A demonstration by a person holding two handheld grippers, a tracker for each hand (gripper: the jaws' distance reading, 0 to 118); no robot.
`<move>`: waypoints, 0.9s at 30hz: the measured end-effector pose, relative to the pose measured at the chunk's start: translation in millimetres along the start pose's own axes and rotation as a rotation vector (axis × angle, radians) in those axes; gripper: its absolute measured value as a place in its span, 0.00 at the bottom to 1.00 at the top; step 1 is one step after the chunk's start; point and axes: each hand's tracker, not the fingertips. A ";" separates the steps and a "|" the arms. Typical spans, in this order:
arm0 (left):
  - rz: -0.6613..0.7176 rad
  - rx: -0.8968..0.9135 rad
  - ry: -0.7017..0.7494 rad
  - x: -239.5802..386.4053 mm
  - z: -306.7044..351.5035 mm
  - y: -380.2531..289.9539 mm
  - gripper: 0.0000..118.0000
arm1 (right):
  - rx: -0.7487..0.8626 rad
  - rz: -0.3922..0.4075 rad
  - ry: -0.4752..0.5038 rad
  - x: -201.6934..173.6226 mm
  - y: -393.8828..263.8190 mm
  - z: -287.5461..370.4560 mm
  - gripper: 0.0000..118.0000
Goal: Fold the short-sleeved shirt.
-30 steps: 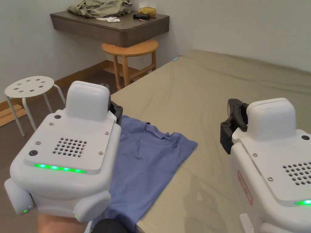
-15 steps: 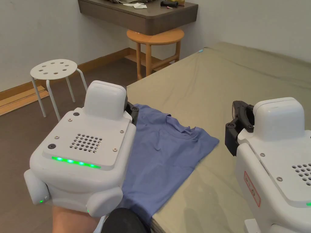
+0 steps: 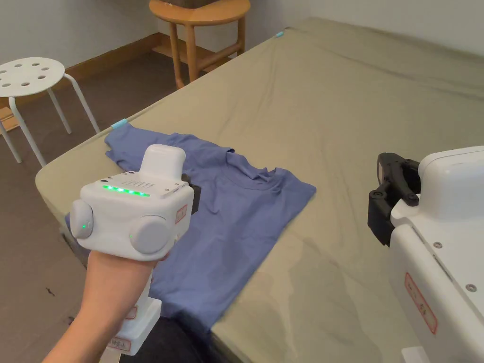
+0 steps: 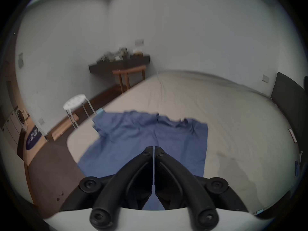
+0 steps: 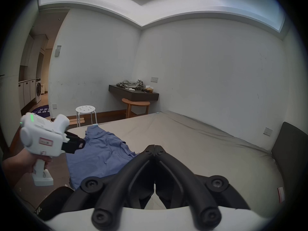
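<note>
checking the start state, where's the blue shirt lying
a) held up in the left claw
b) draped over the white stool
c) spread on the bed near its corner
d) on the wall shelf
c: the blue shirt lies spread on the bed by its near corner, with both claws shut and empty.

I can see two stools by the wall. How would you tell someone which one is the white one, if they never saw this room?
Start at the big bed with the tan sheet and find the corner where the blue shirt lies. On the brown floor just past that corner stands the white stool. It has thin metal legs and a round seat with holes, unlike the wooden stool farther along the bed's side.
</note>
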 end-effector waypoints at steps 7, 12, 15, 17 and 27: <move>0.065 -0.200 -0.010 -12.5 -111.3 -21.1 0.03 | -0.077 -0.005 -0.040 13.7 -17.1 -22.4 0.00; 0.087 -0.223 -0.022 -21.5 -155.7 -35.2 0.97 | -0.109 0.010 -0.065 17.0 -27.0 -35.5 0.00; 0.035 -0.264 0.021 -17.3 -168.2 -40.3 0.97 | -0.130 0.000 -0.067 18.2 -32.2 -42.3 0.00; 0.000 -0.325 0.024 -12.9 -181.2 -46.5 0.97 | -0.142 0.005 -0.069 18.0 -35.3 -46.4 0.00; 0.005 -0.338 -0.010 -7.5 -180.3 -32.8 0.63 | -0.166 -0.006 -0.068 17.8 -42.0 -52.9 0.00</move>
